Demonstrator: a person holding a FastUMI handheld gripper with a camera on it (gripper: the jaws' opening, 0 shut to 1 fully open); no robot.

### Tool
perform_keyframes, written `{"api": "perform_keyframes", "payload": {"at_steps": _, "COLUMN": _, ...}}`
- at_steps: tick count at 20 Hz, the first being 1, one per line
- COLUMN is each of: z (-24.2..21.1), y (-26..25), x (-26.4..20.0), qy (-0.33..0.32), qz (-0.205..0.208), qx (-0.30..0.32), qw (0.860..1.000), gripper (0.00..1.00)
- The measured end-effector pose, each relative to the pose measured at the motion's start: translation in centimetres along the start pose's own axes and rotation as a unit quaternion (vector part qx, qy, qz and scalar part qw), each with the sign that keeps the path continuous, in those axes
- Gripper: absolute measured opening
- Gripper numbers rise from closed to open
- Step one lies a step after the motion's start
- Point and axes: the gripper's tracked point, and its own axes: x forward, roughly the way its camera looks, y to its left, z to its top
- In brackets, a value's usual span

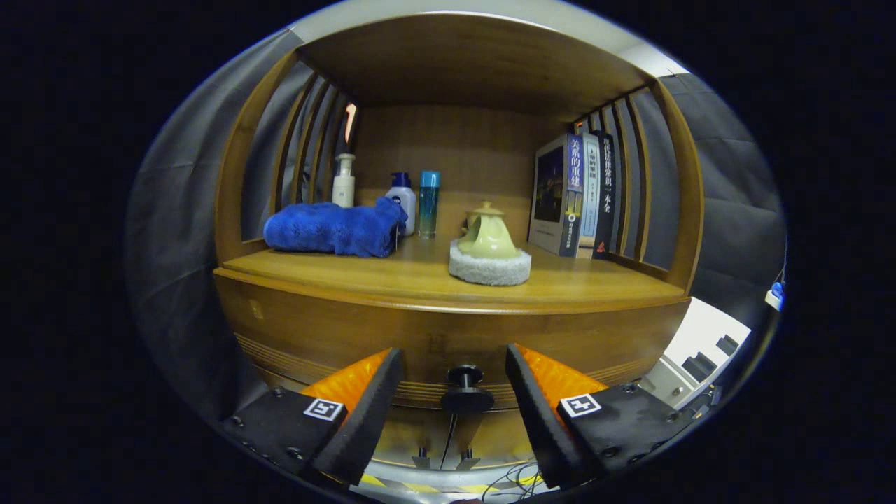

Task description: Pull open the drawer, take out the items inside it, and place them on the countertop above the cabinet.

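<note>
Right now the gripper (453,399) has its fingers spread apart on either side of the black knob (465,389) on the closed drawer (448,343), touching nothing. Above, the countertop (392,276) carries a blue towel (332,228), three bottles (402,199), a teapot (488,234) and books (577,196).

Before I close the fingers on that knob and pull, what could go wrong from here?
1. The gripper is open, with the small black drawer knob between its fingers; the knob is round, so the pads may slip off when pulling.
2. A jerky pull could shake the countertop, where the teapot perches on a round pad.
3. The blue towel, bottles and books leave limited free space for the drawer's items.
</note>
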Motion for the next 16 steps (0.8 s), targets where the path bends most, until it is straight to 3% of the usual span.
{"api": "perform_keyframes", "payload": {"at_steps": 16, "z": 10.2, "y": 1.9, "x": -17.7, "qy": -0.083, "qz": 0.060, "qx": 0.013, "qw": 0.995, "gripper": 0.96}}
